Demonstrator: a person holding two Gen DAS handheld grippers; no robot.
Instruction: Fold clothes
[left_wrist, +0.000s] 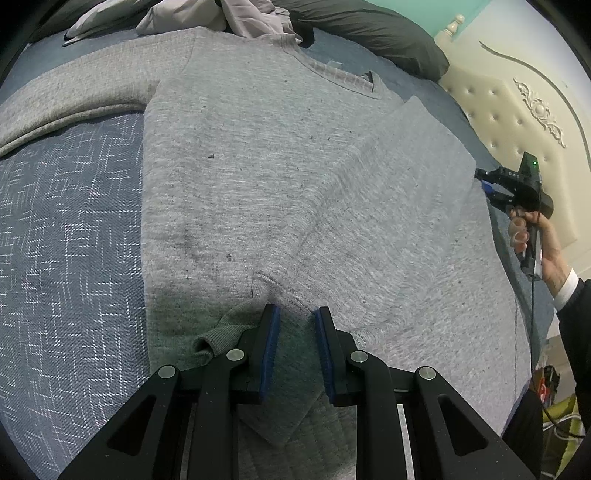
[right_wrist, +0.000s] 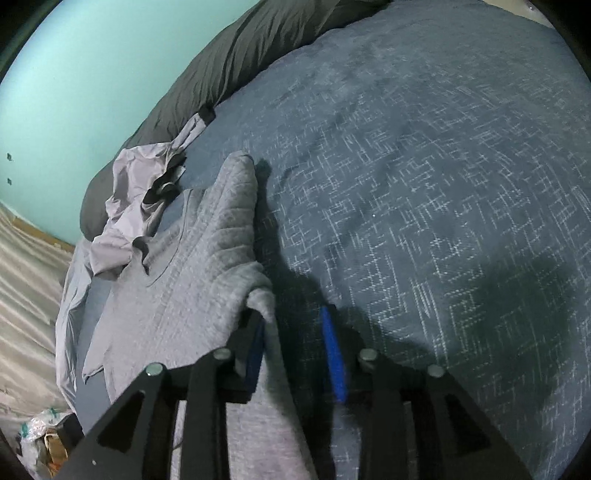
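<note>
A grey sweater (left_wrist: 258, 166) lies flat on the blue patterned bedspread (left_wrist: 66, 240). One sleeve stretches to the far left; the other is folded across the body, its cuff (left_wrist: 229, 328) just beside my left gripper (left_wrist: 295, 314), which is open low over the sweater. My right gripper (left_wrist: 491, 184) is seen at the sweater's right edge, held by a hand. In the right wrist view the right gripper (right_wrist: 293, 325) is open, with the sweater's folded edge (right_wrist: 258, 291) lying over its left finger (right_wrist: 255, 350).
A crumpled pale lilac garment (left_wrist: 243, 14) lies beyond the sweater's collar, also in the right wrist view (right_wrist: 129, 206). A dark green duvet (left_wrist: 369, 29) runs along the far side. A cream tufted headboard (left_wrist: 517, 118) stands at the right.
</note>
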